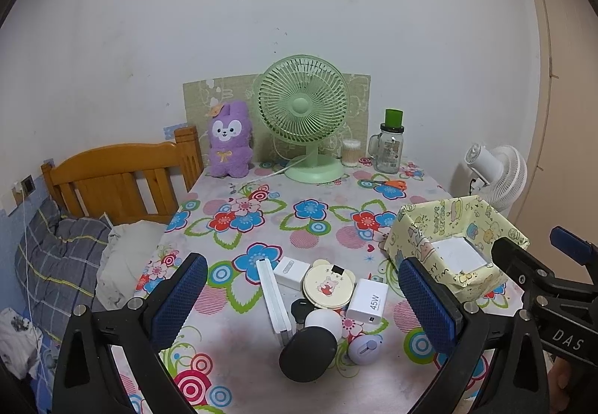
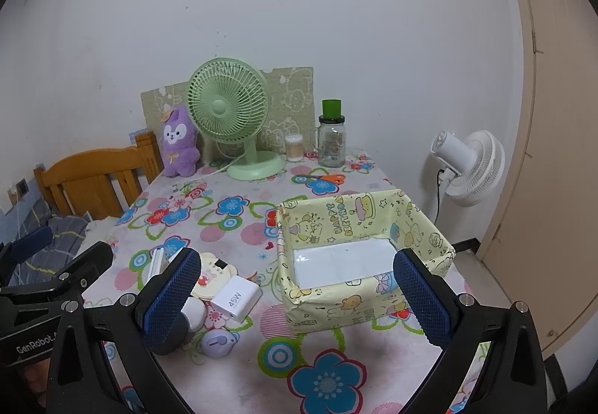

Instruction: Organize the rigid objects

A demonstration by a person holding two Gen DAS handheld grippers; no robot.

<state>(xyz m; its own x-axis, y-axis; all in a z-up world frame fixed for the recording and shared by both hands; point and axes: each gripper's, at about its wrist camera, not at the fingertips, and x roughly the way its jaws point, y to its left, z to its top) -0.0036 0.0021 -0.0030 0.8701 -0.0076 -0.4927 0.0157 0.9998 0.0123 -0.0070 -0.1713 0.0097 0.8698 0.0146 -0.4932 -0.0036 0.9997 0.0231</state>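
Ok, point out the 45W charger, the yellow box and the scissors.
45W charger [image 1: 368, 299]: left wrist view, printed top face.
Yellow box [image 2: 345, 309]: right wrist view, front wall.
Scissors [image 2: 333, 178]: right wrist view, orange handles.

The white charger [image 1: 367, 300] is showing "45W" on its side, readable in both wrist views [image 2: 235, 299]. The yellow box [image 2: 358, 223] is carrying "HAPPY BIRTHDAY" on its inner back wall, beside a cake drawing. The black frame of the right gripper [image 1: 568, 339] is bearing "DAS" as seen from the left wrist, and the left gripper [image 2: 35, 346] frame is reading "GenRobot." from the right wrist. Print on the jar [image 1: 388, 150] label is staying too small to read.
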